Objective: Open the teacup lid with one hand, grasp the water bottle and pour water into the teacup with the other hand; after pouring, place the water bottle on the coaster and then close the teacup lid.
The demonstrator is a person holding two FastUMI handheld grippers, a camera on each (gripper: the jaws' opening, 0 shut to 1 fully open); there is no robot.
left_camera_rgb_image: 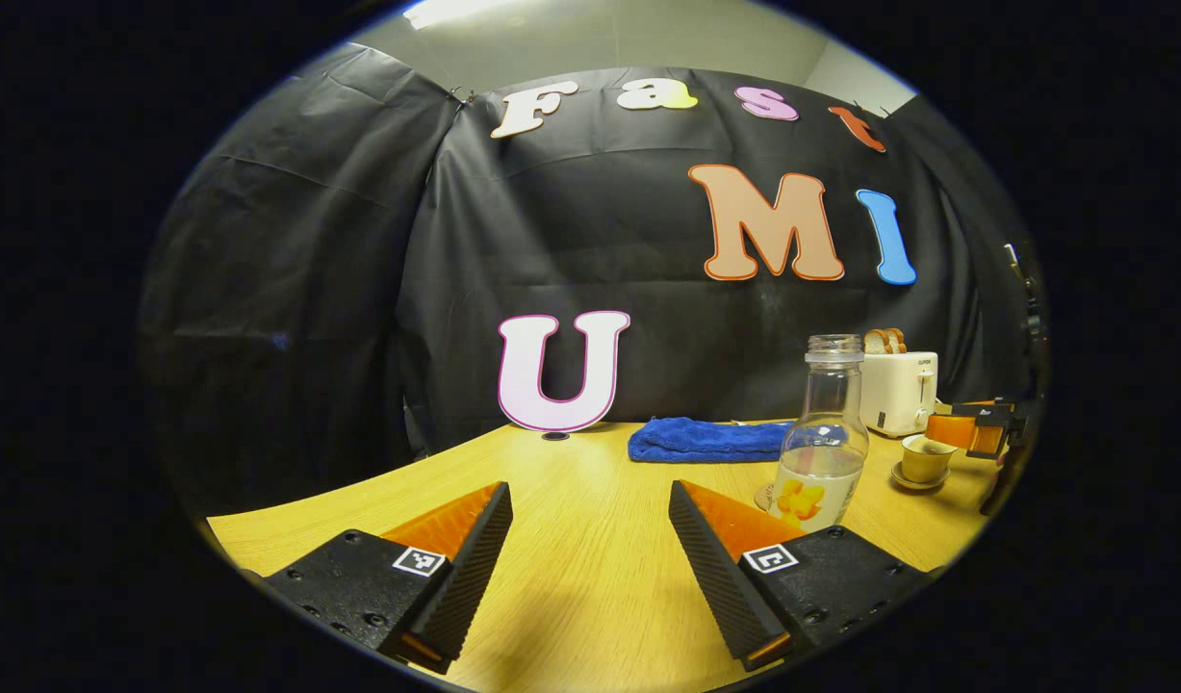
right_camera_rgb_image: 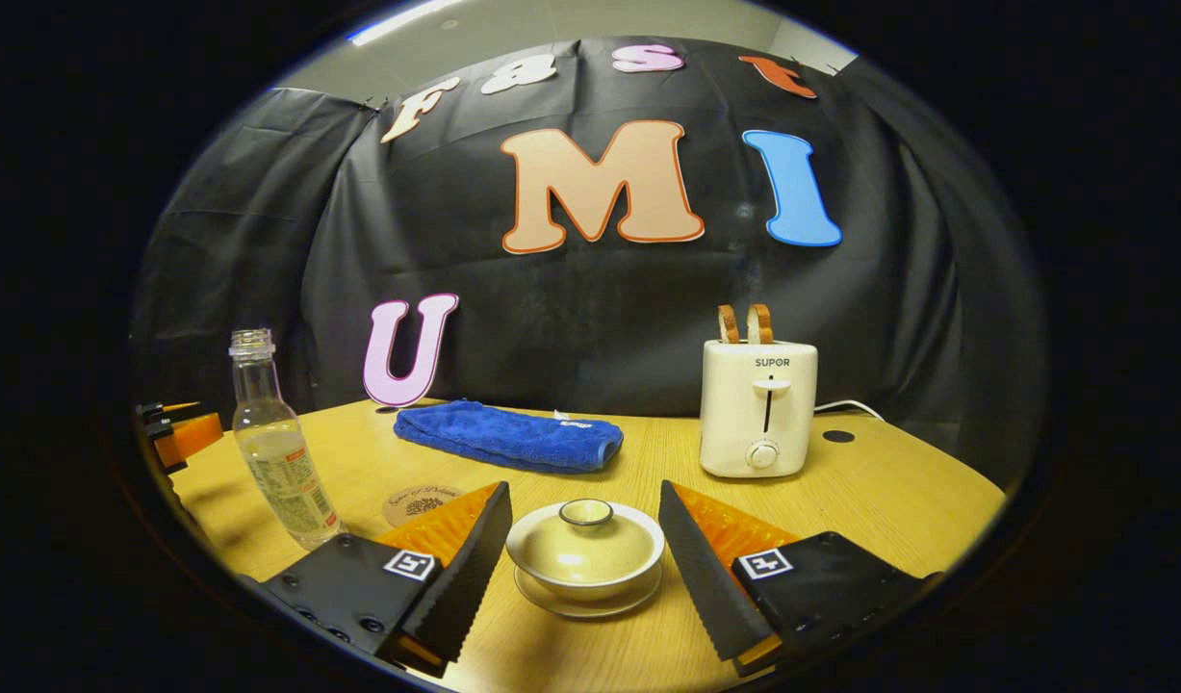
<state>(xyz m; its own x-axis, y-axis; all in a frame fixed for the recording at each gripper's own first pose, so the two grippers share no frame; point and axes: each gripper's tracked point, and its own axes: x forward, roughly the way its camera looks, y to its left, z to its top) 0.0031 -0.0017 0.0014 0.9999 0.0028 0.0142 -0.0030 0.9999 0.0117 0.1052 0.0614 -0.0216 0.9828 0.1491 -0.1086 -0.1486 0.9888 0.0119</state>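
Observation:
A lidded teacup on a saucer sits between the open fingers of my right gripper, untouched, its lid knob on top. The clear, uncapped water bottle stands upright to the left, partly filled. A round coaster lies on the table behind the right gripper's left finger. In the left gripper view the water bottle stands ahead and to the right of my open left gripper, and the teacup is farther right. The coaster peeks out at the bottle's base.
A folded blue towel lies at the back of the wooden table. A white toaster with two bread slices stands at the back right, its cord trailing right. The right gripper shows at the far right of the left gripper view.

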